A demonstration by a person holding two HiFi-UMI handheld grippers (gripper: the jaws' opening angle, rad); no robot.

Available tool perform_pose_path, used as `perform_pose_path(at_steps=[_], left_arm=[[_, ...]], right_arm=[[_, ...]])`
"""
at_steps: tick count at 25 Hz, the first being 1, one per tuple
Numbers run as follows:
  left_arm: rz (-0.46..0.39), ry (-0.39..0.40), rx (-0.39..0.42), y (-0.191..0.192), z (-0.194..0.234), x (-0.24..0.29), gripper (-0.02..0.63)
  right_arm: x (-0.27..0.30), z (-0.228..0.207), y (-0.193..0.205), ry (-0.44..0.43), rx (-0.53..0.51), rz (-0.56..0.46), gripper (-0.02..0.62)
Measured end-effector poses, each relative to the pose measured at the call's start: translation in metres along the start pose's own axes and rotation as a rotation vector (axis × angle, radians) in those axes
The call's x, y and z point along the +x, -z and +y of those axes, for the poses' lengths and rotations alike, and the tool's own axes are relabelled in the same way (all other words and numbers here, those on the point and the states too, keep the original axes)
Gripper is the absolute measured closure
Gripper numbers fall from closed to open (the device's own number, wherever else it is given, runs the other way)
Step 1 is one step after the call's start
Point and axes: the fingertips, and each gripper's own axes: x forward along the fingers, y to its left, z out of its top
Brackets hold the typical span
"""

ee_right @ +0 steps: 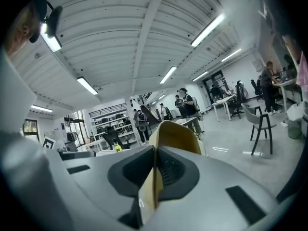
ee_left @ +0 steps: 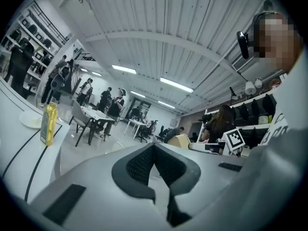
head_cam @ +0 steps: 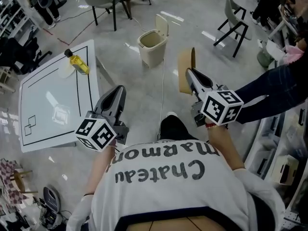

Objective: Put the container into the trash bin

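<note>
Your right claw point(head_cam: 189, 73) clamps the tan container point(head_cam: 185, 61), your left claw point(head_cam: 118, 91) sits closed on nothing, trash bin point(head_cam: 153, 47) lid-up ahead.

We wear a white T-shirt point(head_cam: 168, 196) with dark block lettering across the front, and short sleeves. A black camera rig point(ee_left: 244, 41) sits on our head. The left gripper point(head_cam: 117, 91) and right gripper point(head_cam: 190, 72) are the same build: smooth light-grey moulded shells tapering to the tips, with black recessed slots on top. Their pads point(ee_left: 139, 165) are black and finely ribbed. Each gripper carries a white cube with black square markers: left cube point(head_cam: 95, 134), right cube point(head_cam: 222, 107).
</note>
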Motion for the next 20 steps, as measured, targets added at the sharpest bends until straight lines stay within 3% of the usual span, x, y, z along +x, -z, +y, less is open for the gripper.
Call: perform_pose_path(at_steps=[4,11,16,20], left_arm=[[-0.089,-0.051,0.028,-0.027,0.015,0.042,0.581],[-0.164,-0.14,0.048,-0.062,0.027,0.127,0.581],[-0.195,-0.197,0.071,-0.06,0.032,0.171,0.583],[-0.183,-0.22,0.048,-0.051,0.038,0.198,0.583]], right_arm=[[0.042,-0.034,-0.032,-0.024,-0.038,-0.008,0.552],[0.103,-0.105,-0.101,-0.092,-0.082,-0.035,0.552],[0.131,-0.158,-0.124,-0.123,-0.033,-0.097,0.552],[0.143,-0.187,-0.119,-0.16,0.042,-0.092,0.552]])
